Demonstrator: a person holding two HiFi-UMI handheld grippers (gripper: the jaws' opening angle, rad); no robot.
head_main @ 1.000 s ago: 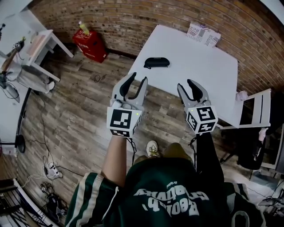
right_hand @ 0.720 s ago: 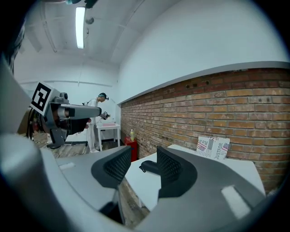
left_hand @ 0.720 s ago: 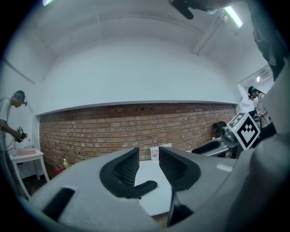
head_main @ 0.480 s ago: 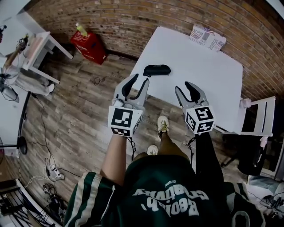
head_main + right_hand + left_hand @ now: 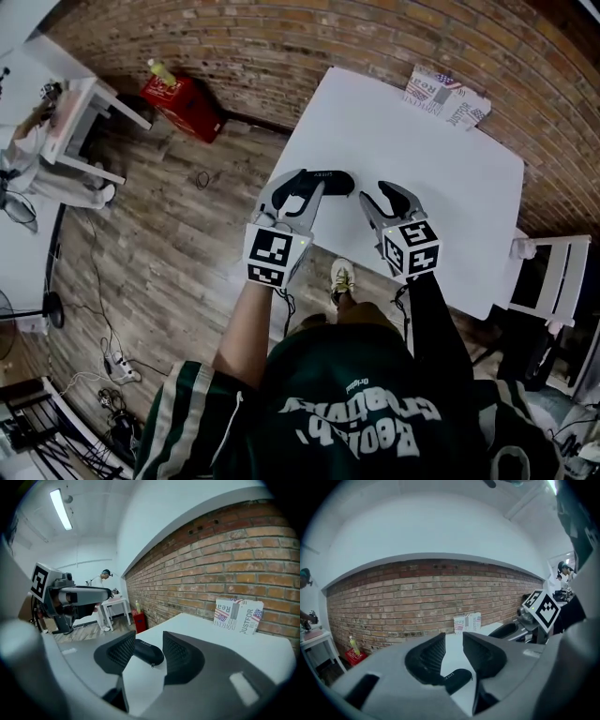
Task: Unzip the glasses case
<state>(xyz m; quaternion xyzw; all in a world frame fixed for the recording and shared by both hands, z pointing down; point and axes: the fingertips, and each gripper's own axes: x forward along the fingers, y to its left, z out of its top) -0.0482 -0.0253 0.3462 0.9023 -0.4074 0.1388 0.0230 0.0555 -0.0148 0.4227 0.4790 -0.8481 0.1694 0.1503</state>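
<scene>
Case: a black, oval, smooth-shelled zip glasses case (image 5: 323, 180) lies flat near the front-left edge of the white matte table (image 5: 431, 159), with small pale lettering on its lid; its zip pull hangs at the end nearer the right gripper.
Left gripper: grey, ribbed black pads, a marker cube on its back; the left gripper (image 5: 298, 186) has its jaws apart and they have just been closing a little. The case's end shows low in the gap, with no pad pressing on it.
Right gripper: the right gripper (image 5: 375, 195) has its jaws apart, framing the case from just beside it, with nothing gripped.
Hard to tell: whether the left tips touch the case.
Surroundings: red brick wall (image 5: 281, 42), wood-plank floor (image 5: 159, 244).
Change: a second ago both grippers hung over the floor, short of the table; now they reach the case.
</scene>
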